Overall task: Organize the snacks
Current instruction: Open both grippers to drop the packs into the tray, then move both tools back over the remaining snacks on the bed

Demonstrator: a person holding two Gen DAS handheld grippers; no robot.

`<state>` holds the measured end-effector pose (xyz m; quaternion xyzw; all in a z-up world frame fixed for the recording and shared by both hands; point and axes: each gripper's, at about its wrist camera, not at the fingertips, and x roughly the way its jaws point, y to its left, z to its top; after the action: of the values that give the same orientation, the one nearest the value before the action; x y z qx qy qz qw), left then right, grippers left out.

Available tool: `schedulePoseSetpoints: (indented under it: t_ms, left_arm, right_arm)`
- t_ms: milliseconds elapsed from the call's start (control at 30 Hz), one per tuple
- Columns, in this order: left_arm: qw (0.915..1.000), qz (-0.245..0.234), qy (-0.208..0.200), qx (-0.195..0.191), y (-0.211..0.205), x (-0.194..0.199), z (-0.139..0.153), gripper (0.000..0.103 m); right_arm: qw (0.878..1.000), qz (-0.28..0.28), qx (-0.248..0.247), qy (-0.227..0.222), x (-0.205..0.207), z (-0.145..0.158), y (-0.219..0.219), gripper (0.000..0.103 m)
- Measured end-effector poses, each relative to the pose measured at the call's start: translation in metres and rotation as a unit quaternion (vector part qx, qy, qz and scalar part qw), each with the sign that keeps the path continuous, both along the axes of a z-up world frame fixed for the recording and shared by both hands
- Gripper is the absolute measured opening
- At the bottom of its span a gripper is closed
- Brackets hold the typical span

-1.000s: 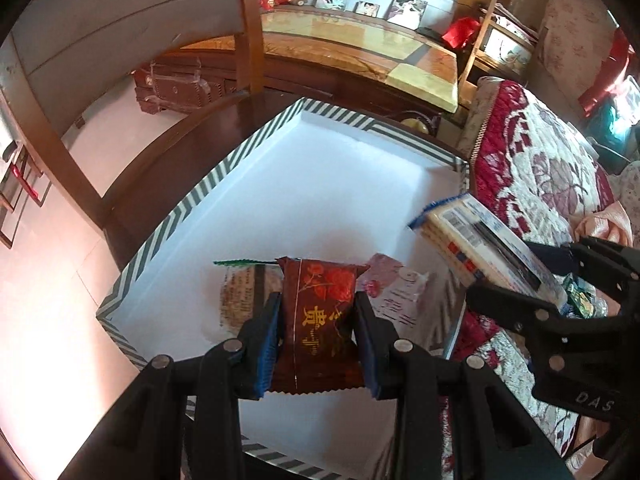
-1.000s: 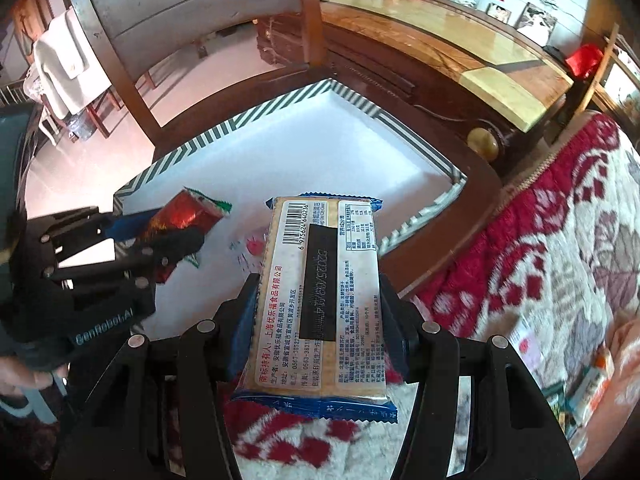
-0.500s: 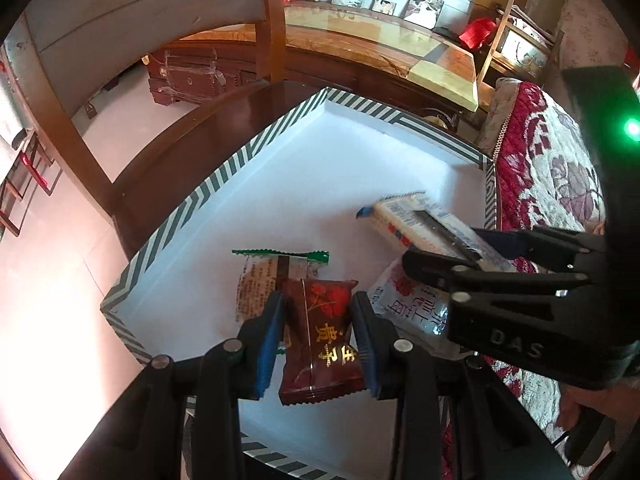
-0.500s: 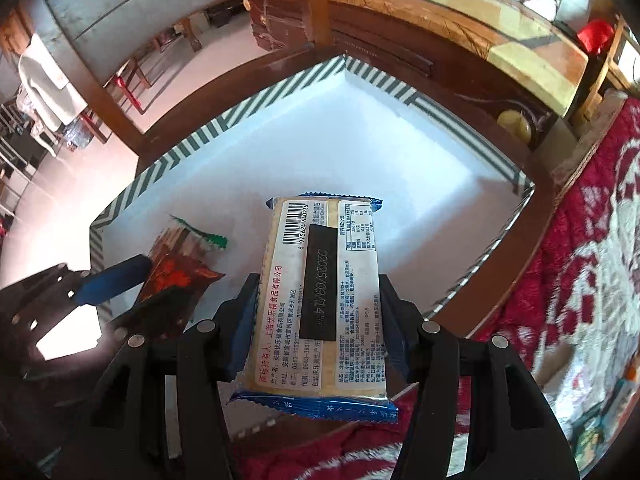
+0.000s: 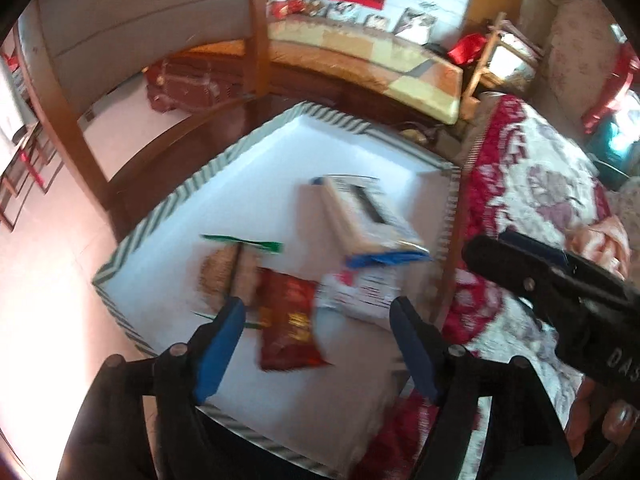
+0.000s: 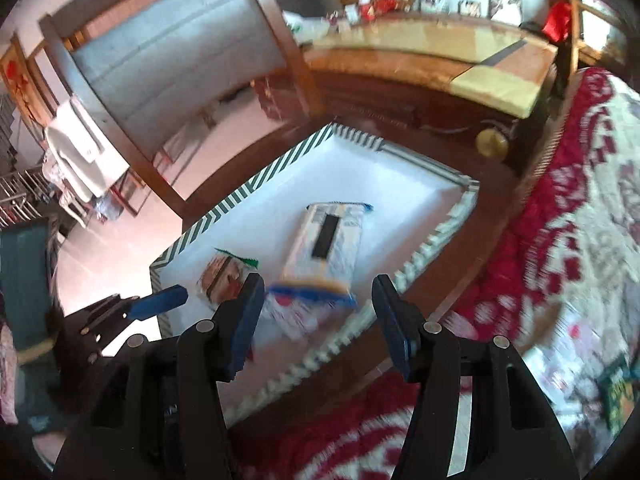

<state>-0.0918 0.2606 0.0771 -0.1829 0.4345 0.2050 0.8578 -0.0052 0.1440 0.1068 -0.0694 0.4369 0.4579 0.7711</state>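
Snacks lie loose on the white floor of a shallow box with a green-and-white striped rim, which serves as the landmark throughout. Left wrist view: the left gripper hangs above the box's near edge with its blue-padded fingers spread wide and nothing between them; the dark red packet with gold characters lies flat on the box floor directly below that gap, touching neither pad. Beyond the red packet, toward the box's left rim, lies a clear-wrapped biscuit with green crimped ends; beside the red packet, toward the box's right rim, lies a white packet with pink print, and the long cream cracker pack with blue ends rests partly across it, reaching toward the box's far corner. The right gripper appears outside the box's right rim, over a red floral quilt (motion blur softens the print). Right wrist view: the right gripper is likewise opened wide and empty, poised over the box's near rim; the cream cracker pack lies flat mid-floor, the white packet at its near end and the biscuit toward the box's left rim. The left gripper enters at that left rim. The box sits on a dark wooden surface.
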Motion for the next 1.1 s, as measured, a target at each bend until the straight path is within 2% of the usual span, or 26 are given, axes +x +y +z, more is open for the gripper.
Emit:
schedulePoseSetpoints:
  t_ms: [233, 367, 533, 700, 867, 1100]
  left_arm:
    - [0.9976, -0.062, -0.029, 0.014, -0.07, 0.002, 0.005, 0.081]
    - [0.9937, -0.096, -0.042, 0.04, -0.104, 0.002, 0.004, 0.081]
    - [0.989, -0.133, -0.047, 0.045, -0.138, 0.003, -0.003, 0.081]
    - [0.9821, -0.161, -0.057, 0.08, -0.164, 0.0, -0.006, 0.084]
    - [0.9772, -0.177, -0.071, 0.094, -0.174, -0.004, -0.013, 0.09]
    - [0.9784, -0.181, -0.05, 0.086, -0.172, 0.0, -0.025, 0.09]
  right_arm:
    - [0.998, -0.056, 0.013, -0.037, -0.019, 0.009, -0.103, 0.056]
    - [0.995, -0.084, 0.002, -0.056, -0.03, 0.006, -0.155, 0.056]
    - [0.99, -0.116, -0.002, -0.078, -0.044, -0.001, -0.213, 0.056]
    - [0.987, -0.136, 0.011, -0.085, -0.053, -0.01, -0.249, 0.056]
    - [0.982, -0.163, 0.012, -0.091, -0.061, -0.023, -0.272, 0.056]
    - [0.977, -0.196, 0.005, -0.088, -0.058, -0.037, -0.285, 0.056]
